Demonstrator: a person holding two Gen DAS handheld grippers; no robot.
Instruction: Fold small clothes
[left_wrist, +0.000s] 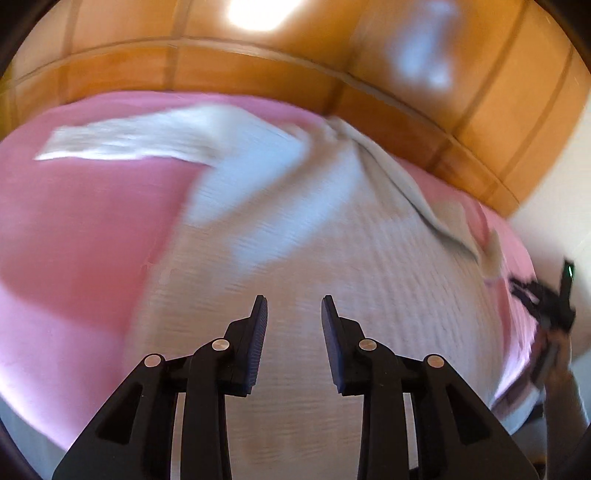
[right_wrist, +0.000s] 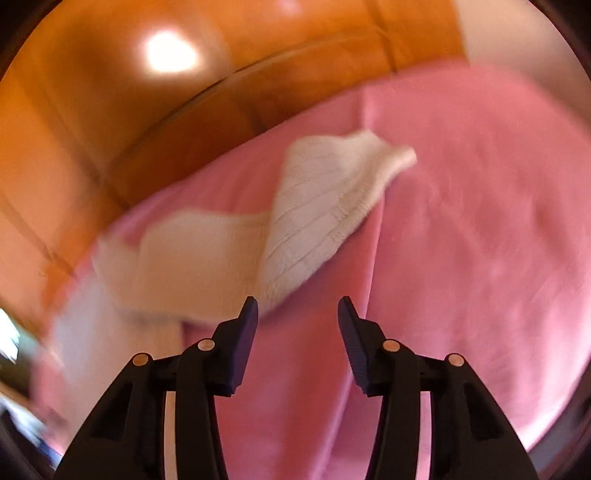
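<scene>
A white ribbed knit garment lies spread on a pink sheet. One sleeve stretches to the far left. My left gripper is open and empty, hovering over the garment's body. In the right wrist view another part of the garment, a sleeve with a ribbed cuff, lies crumpled on the pink sheet. My right gripper is open and empty, just below and right of that cloth. It also shows at the right edge of the left wrist view. Both views are motion-blurred.
A glossy wooden headboard runs along the far side of the bed; it also shows in the right wrist view. A pale wall stands at the right. The bed's edge drops off at the right.
</scene>
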